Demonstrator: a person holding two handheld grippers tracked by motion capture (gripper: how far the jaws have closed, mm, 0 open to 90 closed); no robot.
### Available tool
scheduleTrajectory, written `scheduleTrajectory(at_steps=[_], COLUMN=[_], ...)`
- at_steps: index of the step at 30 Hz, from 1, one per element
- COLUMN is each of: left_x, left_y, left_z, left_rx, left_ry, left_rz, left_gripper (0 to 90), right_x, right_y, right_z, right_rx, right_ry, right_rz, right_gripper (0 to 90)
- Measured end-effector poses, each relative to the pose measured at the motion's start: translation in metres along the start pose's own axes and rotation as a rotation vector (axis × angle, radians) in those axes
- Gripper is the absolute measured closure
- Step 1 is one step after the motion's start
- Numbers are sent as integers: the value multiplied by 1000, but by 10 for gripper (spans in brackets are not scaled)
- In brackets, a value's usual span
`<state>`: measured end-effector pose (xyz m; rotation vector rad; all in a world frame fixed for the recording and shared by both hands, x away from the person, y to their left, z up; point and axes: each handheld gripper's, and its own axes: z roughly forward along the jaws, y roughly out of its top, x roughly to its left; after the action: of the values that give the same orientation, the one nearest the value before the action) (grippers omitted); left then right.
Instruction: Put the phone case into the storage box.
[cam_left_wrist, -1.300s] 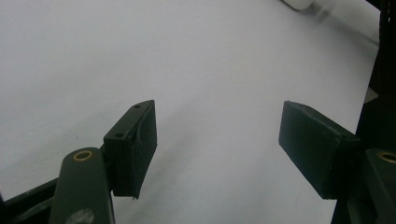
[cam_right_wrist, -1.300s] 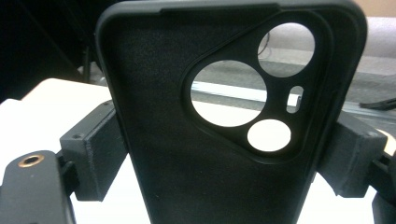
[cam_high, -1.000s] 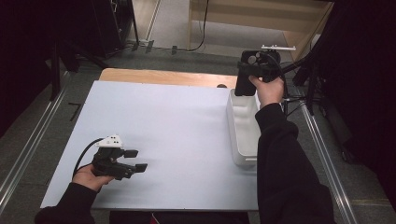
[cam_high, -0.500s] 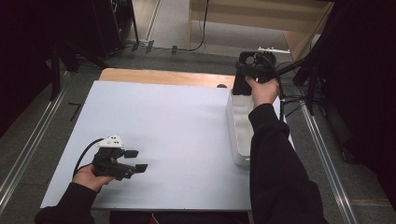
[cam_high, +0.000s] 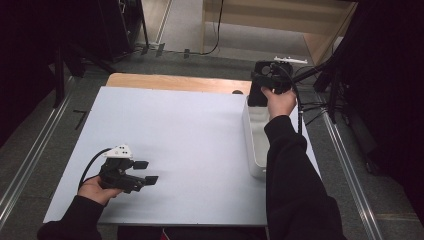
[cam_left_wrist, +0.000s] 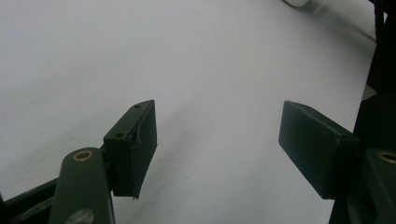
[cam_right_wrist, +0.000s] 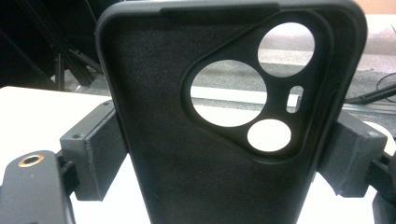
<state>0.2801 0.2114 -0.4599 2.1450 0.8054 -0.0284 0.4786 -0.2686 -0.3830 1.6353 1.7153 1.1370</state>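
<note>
A black phone case (cam_right_wrist: 163, 154) with a triangular camera cut-out stands upright between the jaws of my right gripper (cam_right_wrist: 224, 161), and both pads press on its side edges. From above, that right gripper (cam_high: 261, 89) holds the case (cam_high: 254, 100) over the far end of a white bin (cam_high: 251, 145). My left gripper (cam_high: 145, 172) rests low over the near left of the white table top (cam_high: 190, 135). In its own view the left gripper (cam_left_wrist: 217, 140) stands open with nothing but bare white surface between the pads.
The long white bin lies along the table's right edge. A wooden strip (cam_high: 170, 82) runs along the far edge. Metal rails (cam_high: 30, 160) flank the table, and cables (cam_high: 312, 107) trail on the floor at the right.
The right hand has sunk a little with the case, closer to the far end of the bin. The left hand has stayed in place.
</note>
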Motion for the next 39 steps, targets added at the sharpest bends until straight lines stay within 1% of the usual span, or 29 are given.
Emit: scheduleTrajectory(at_steps=[7, 16, 23, 25, 28, 34, 39], left_x=[0, 0, 0, 0, 0, 0, 0], left_y=[0, 0, 0, 0, 0, 0, 0], left_z=[0, 0, 1, 1, 1, 1, 1], left_rx=[3, 4, 2, 5, 4, 4, 4], left_ry=[-1, -5, -5, -4, -4, -4, -3], left_rz=[2, 1, 0, 2, 1, 4, 2], left_gripper=[276, 276, 276, 276, 276, 276, 276], right_x=[1, 1, 1, 2, 2, -1, -1], right_y=[-7, -18, -27, -28, -31, -38, -43], right_z=[6, 13, 19, 21, 22, 24, 27], right_rx=[19, 41, 50, 54, 57, 67, 69], right_ry=[-9, -17, -30, -33, -35, -34, -32], right_rz=[-12, -2, -15, -12, -24, 1, -1], right_gripper=[120, 119, 119, 118, 118, 116, 115])
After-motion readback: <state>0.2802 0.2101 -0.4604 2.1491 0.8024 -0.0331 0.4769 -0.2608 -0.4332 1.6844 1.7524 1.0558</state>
